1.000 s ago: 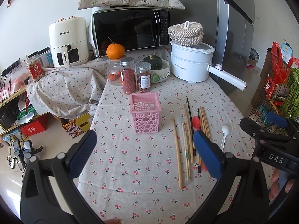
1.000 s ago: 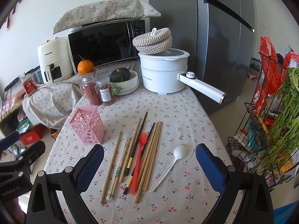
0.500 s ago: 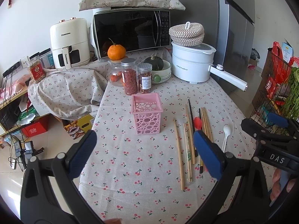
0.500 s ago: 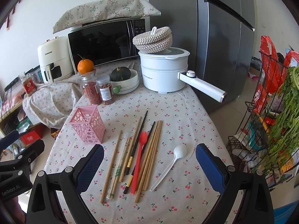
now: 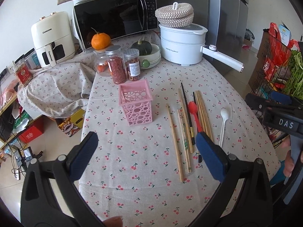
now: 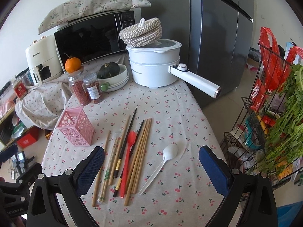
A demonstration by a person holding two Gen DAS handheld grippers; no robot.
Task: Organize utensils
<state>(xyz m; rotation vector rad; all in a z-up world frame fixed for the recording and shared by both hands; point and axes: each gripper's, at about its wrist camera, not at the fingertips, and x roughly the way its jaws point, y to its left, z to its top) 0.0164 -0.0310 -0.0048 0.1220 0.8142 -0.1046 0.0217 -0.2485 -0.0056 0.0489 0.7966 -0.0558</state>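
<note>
Utensils, loose, lying side by side on a cherry-print tablecloth (image 6: 170, 113): several bamboo chopsticks (image 6: 141, 151), two black chopsticks (image 6: 128, 138), one red plastic spoon (image 6: 128, 151) among them, bowl pointing away; one paper-sleeved chopstick pair (image 6: 108, 167) toward the left of the group; one white plastic spoon (image 6: 162, 164) lying apart on the right. Pink perforated utensil holder (image 6: 76, 127), square, upright, standing just left of the chopsticks and holding nothing visible. Right gripper (image 6: 151, 168): blue-padded fingers spread wide, grasping nothing, hovering over the near ends of the utensils, with the white spoon between its fingers in view. Left gripper (image 5: 146, 156): fingers likewise spread wide, empty, above bare cloth near the holder; its right pad overlaps the near ends of the chopsticks in view. Behind the holder: two metal-lidded spice jars (image 5: 125, 66), an orange (image 5: 100, 40) on a glass jar, a dark green squash (image 5: 141, 46) in a white bowl. Farther back: white electric pot (image 6: 154, 66) with long handle and a woven lidded basket (image 6: 141, 31) on top, microwave (image 6: 92, 37) under a floral cloth, white air fryer (image 5: 52, 37). Grey refrigerator (image 6: 217, 37) behind; wire rack (image 6: 265, 113) with greens at right.
</note>
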